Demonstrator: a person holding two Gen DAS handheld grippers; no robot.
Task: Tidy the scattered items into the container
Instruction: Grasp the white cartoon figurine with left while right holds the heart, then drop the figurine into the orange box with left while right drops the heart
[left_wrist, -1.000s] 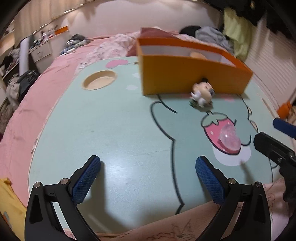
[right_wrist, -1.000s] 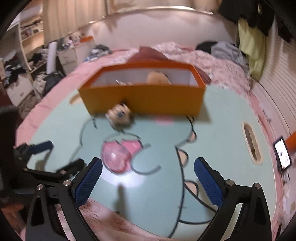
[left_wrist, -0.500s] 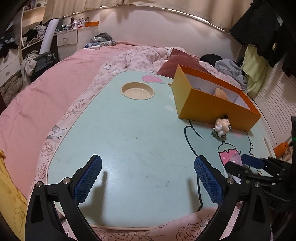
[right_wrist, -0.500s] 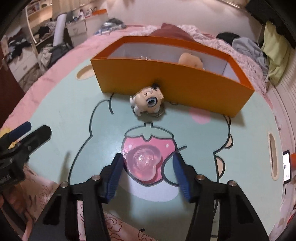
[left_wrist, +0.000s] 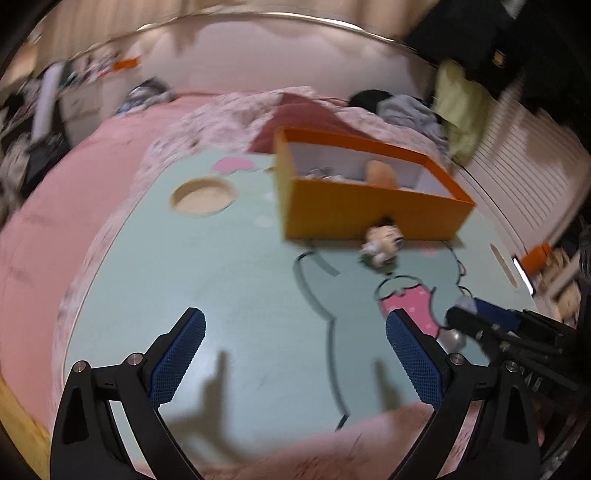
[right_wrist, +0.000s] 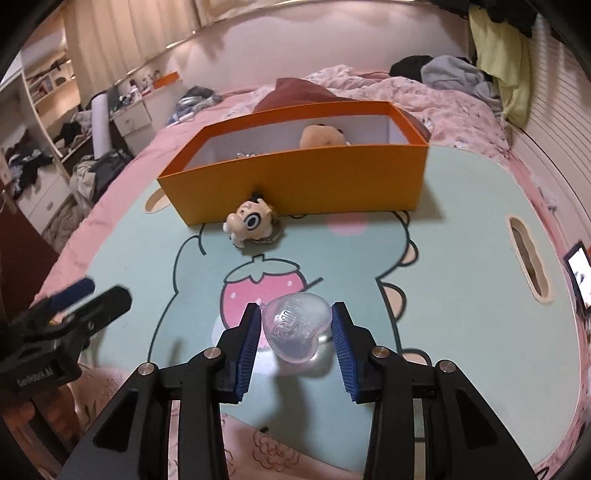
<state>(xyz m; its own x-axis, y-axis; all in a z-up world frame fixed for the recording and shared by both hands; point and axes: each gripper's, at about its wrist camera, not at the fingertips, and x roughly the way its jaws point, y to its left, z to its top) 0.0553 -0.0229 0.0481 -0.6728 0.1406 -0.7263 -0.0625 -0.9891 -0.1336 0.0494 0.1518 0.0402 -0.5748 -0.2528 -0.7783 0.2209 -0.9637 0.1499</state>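
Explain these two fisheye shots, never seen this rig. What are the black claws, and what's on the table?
No robot arm here: a person holds a two-finger gripper in each hand, each with a camera looking along its fingers. One picture is from the left gripper, whose jaws stand wide with nothing between them. The other is from the right gripper, whose jaws are closing with a clear heart-shaped case between the blue pads. On the mint cartoon table stands an orange box with a few items already inside. A small cartoon figure toy lies against its front wall.
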